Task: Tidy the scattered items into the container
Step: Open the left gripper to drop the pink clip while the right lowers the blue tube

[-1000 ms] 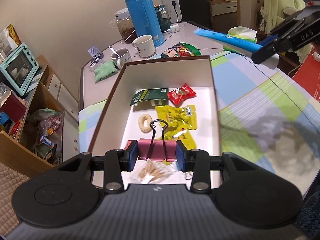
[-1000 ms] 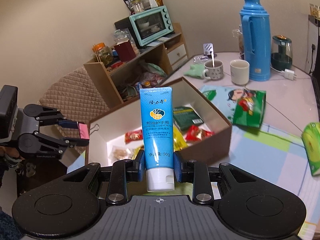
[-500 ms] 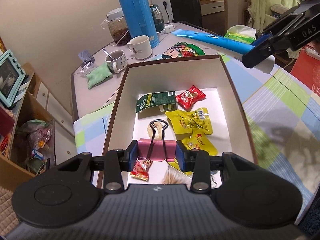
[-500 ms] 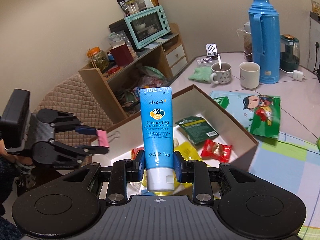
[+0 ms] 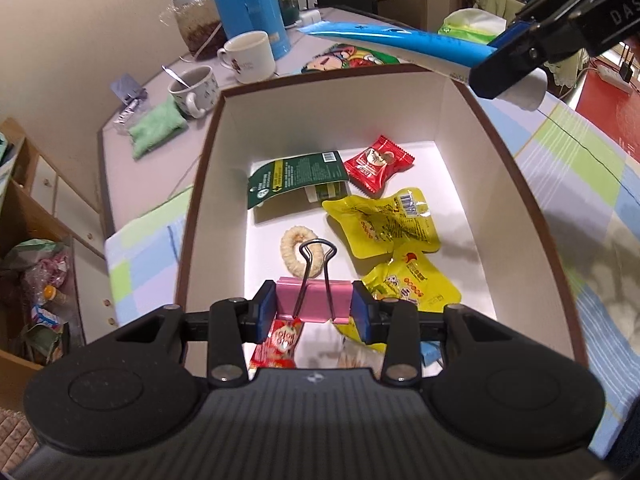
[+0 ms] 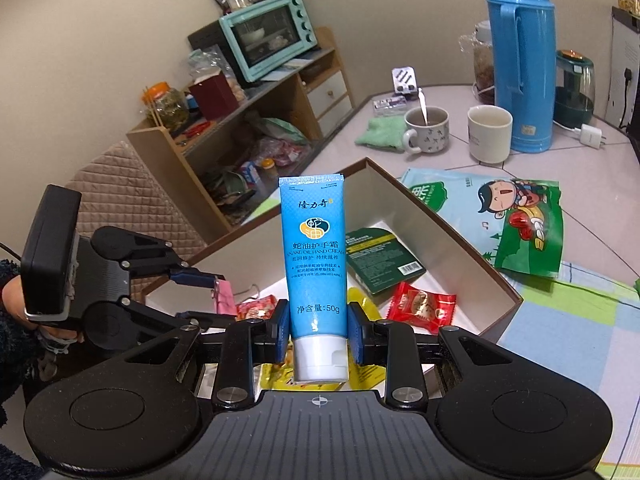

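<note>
Checked cloth in green, blue and white covers the near part of the tabletop [image 5: 580, 184], with a wooden shelf unit [image 6: 240, 140] and a teal toaster oven [image 6: 266, 34] against the wall behind. From the left, the left hand-held gripper [image 5: 313, 307] reaches over the near end of the box [image 5: 200, 184], its fingers clamped on the sides of a pink binder clip [image 5: 314, 306] whose wire handles point forward, above the box floor. In the right wrist view a hand in a dark fuzzy sleeve [image 6: 12, 320] carries that gripper. From the box's right side, the right hand-held gripper [image 6: 318, 330] grips a blue hand cream tube [image 6: 316, 256] just above its white cap, with the crimped end pointing out over the far rim of the box. Inside the white-lined, brown-edged box lie a dark green packet [image 5: 296, 176], a red sweet wrapper [image 5: 378, 162], two yellow pouches [image 5: 384, 222], a ring-shaped snack [image 5: 294, 250] and a red sachet [image 5: 280, 340]. Beyond the box stand two mugs [image 6: 490, 132], a blue thermos [image 6: 520, 56] and a cartoon-printed bag [image 6: 516, 220].
</note>
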The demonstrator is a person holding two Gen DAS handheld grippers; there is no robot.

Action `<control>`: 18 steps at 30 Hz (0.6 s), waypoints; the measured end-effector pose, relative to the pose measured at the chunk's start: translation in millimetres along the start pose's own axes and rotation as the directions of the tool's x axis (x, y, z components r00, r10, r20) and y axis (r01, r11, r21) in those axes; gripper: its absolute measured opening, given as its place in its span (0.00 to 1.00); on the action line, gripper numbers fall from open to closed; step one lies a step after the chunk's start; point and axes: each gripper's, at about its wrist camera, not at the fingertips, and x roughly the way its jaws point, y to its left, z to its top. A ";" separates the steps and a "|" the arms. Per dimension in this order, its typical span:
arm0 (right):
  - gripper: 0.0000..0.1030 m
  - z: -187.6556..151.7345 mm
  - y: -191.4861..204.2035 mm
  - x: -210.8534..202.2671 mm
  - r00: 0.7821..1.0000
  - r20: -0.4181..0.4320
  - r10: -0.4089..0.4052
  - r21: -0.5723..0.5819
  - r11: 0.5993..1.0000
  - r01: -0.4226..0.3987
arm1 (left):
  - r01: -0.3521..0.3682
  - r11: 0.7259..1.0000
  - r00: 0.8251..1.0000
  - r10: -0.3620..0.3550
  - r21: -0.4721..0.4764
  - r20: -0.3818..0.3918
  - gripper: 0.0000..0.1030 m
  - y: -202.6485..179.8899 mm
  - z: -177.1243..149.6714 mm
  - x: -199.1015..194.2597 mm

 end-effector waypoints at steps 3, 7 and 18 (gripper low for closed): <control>0.28 1.6 -4.5 6.4 1.000 -0.011 -0.006 0.007 1.000 0.006 | 0.017 1.000 1.000 -0.017 0.000 -0.013 0.34 2.7 4.0 16.5; 0.28 2.2 -9.9 13.6 1.000 -0.026 -0.015 0.019 1.000 0.015 | 0.038 0.999 0.999 -0.039 -0.018 -0.030 0.34 7.2 9.3 39.5; 0.28 1.5 -18.7 29.3 0.997 -0.060 -0.045 0.060 0.997 0.049 | 0.045 0.997 0.998 -0.048 -0.068 -0.048 0.43 14.3 2.5 48.3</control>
